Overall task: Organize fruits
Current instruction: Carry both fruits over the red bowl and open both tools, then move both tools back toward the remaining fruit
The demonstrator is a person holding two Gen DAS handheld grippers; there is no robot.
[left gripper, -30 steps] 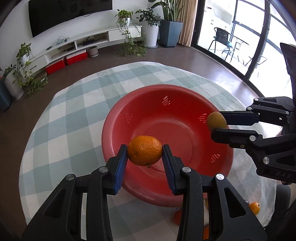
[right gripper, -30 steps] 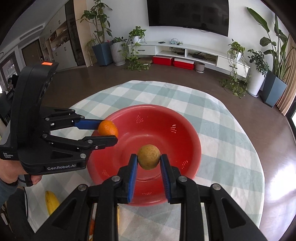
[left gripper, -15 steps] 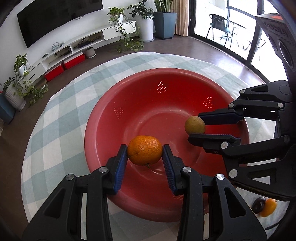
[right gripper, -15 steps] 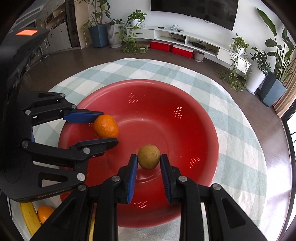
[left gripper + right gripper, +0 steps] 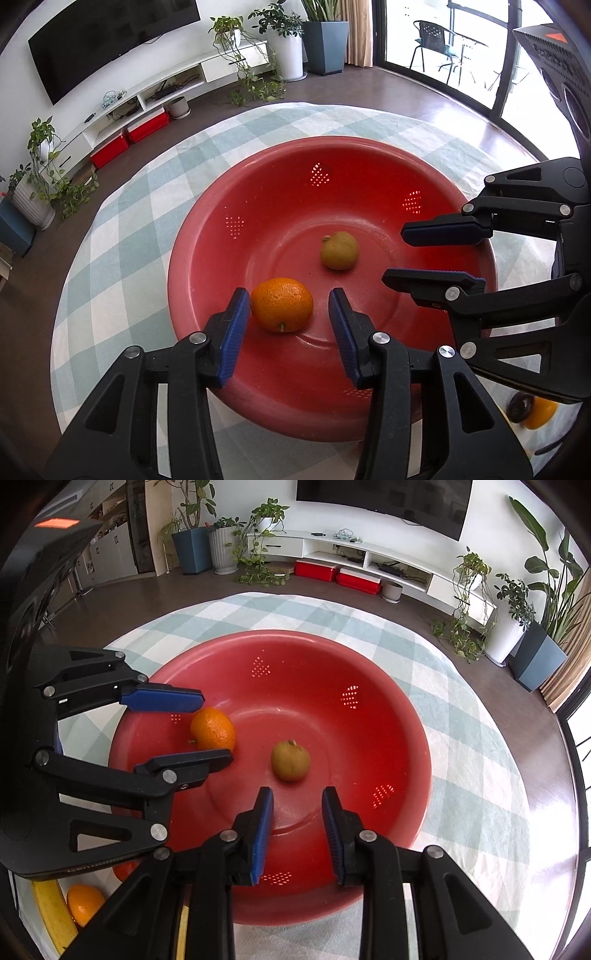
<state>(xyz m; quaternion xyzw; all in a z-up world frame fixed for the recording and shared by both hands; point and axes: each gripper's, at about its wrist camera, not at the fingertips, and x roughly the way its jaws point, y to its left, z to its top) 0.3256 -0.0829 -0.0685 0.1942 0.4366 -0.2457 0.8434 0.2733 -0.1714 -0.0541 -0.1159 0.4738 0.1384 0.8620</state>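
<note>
- The left gripper (image 5: 284, 314) was wide open, with nothing in its grip. The orange (image 5: 282, 304) sat between its two blue pads but looked loose, lying on the floor of the red bowl (image 5: 207, 236).
- The right gripper (image 5: 297, 827) was open too, and it held nothing. The small green-brown fruit (image 5: 290, 760) lay just past its tips, near the middle of the bowl.
- Both grippers hung low over the bowl, I think so the fruits could be let go softly and not roll out.
- The bowl was big and round, with little groups of holes in its sides, like a strainer. Only those two fruits were in it. They lay near each other but did not touch.
- The bowl stood on a round table with a checked cloth (image 5: 461, 738) in pale green and white.
- More fruit waited outside the bowl, close to the person. In the right view I saw a banana (image 5: 51, 915) and another orange fruit (image 5: 85, 904) beside it. In the left view there was something dark next to an orange one, but I could not tell what it was.
- I think the job was only partly done, since those fruits were not in the bowl yet.
</note>
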